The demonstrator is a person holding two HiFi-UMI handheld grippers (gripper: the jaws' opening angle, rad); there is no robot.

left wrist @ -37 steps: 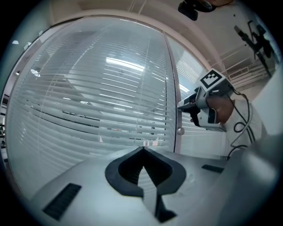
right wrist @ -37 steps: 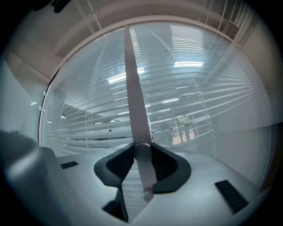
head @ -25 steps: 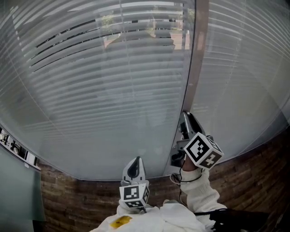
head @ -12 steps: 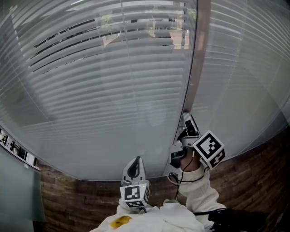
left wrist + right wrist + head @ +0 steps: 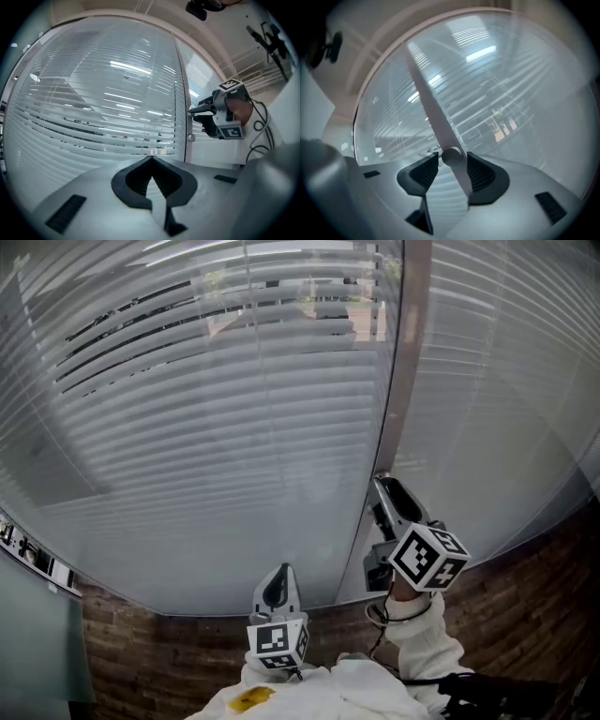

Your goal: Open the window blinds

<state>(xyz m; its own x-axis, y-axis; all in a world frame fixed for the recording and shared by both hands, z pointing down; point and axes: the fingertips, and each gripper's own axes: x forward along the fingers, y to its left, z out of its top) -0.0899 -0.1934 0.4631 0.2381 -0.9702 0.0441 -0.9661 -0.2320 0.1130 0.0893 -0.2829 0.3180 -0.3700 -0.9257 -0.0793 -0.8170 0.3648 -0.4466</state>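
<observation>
White slatted blinds [image 5: 225, 409] hang behind glass, most slats tilted shut, with a few dark gaps at the upper left. A small round knob [image 5: 451, 156] sits on the grey mullion [image 5: 398, 399] and also shows in the left gripper view [image 5: 191, 138]. My right gripper [image 5: 380, 482] points level at the mullion; its jaws have just been opening and stand on either side of the knob with a thin gap each side [image 5: 452, 159]. My left gripper [image 5: 279, 570] hangs back lower left of it, jaws closed and empty [image 5: 151, 159].
A second blind-covered pane [image 5: 506, 409] lies right of the mullion. Brick-patterned surface [image 5: 141, 652] runs below the window. A white sleeve [image 5: 417, 643] and cable trail from the right gripper. A dark fixture [image 5: 204, 7] hangs from the ceiling.
The right gripper has rolled at the mullion, its marker cube swinging right and then back and lower. The left gripper has not moved. The blinds look about the same.
</observation>
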